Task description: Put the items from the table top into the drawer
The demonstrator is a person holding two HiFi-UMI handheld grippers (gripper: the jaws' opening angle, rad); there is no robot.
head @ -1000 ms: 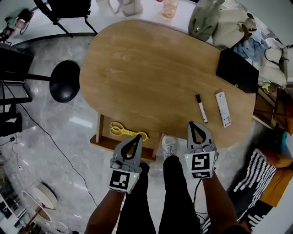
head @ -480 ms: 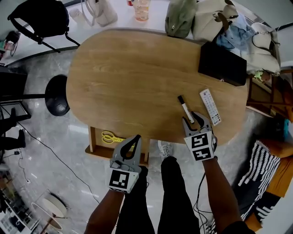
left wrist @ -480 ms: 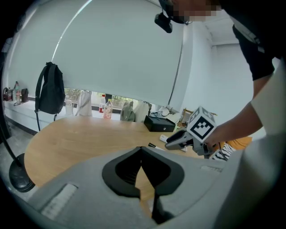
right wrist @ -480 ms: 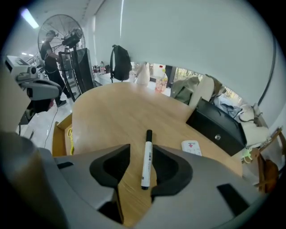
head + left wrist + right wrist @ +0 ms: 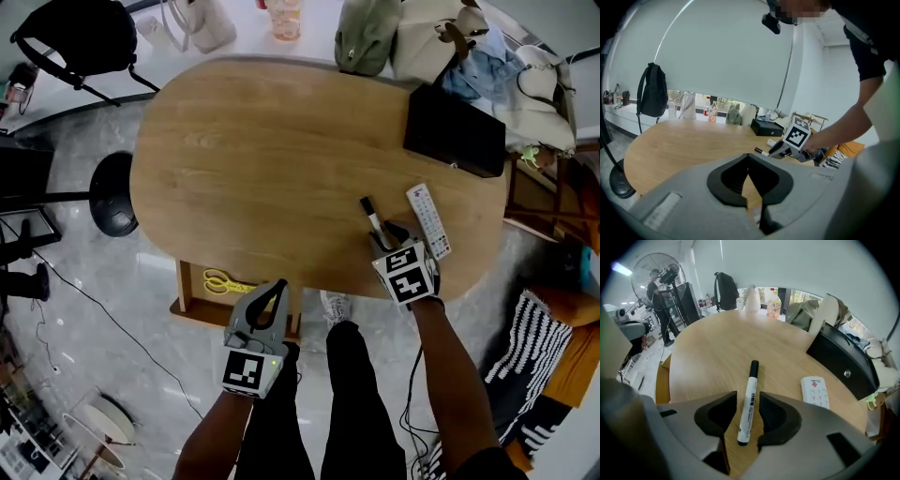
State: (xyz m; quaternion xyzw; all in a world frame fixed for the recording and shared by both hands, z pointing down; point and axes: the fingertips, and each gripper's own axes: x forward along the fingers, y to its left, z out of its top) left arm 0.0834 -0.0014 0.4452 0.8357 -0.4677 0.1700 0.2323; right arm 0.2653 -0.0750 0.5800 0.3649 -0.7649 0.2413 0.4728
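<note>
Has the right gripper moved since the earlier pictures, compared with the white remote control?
Yes. The right gripper came forward over the table edge, closer to the remote control; its jaws have just opened and the marker lies between them.

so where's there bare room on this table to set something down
The table is bare wood across its left end and middle, up to the black box. It is crowded only at the near right, where the marker and remote lie side by side.
</note>
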